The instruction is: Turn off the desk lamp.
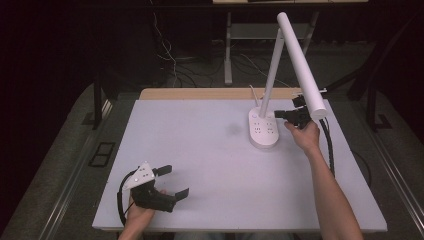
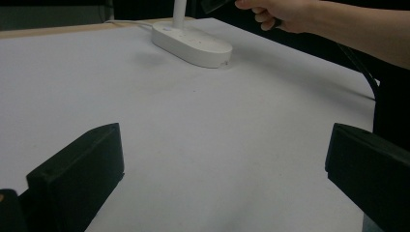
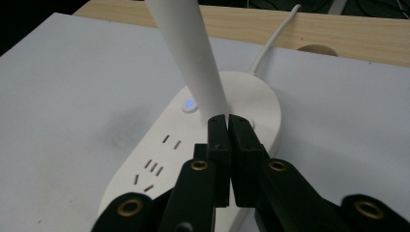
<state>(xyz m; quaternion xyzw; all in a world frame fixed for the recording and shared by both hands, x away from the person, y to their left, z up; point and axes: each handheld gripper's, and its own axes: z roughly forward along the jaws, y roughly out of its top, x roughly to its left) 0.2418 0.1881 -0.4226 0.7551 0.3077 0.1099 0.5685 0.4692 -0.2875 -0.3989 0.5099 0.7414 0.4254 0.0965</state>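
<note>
Right gripper (image 1: 280, 114) is up at the far right of the table (image 1: 200, 165), jaws pinched together w/ nothing between them — tips just above the lamp base (image 3: 217, 125), right beside the lit button (image 3: 189, 105). Looks like button work, a poke w/ clenched tips, not a grab.

The desk lamp (image 1: 272, 75) stands far right, base flat on the table, upright post (image 1: 271, 75) rising from it and the long light bar (image 1: 302, 65) slanting over toward the right hand (image 1: 305, 136). Cord (image 3: 275, 36) runs off the far edge.

Handling, as I read it: base is a broad oval w/ socket slots (image 3: 152, 166) — prob. the heavy part, smooth plastic, slippery, too wide for these jaws. Post is stiff, round, slim enough to clamp, best low near the base so it doesn't tip. The bar is light but hinged, I'd guess — push it and it swings rather than moves the lamp. Cord could drag if the thing is shifted. Button wants a light touch; hard press may skid the base.

Left gripper (image 1: 170, 181) sits near left, well apart from the lamp, jaws spread wide over bare table — released, holding nothing.
</note>
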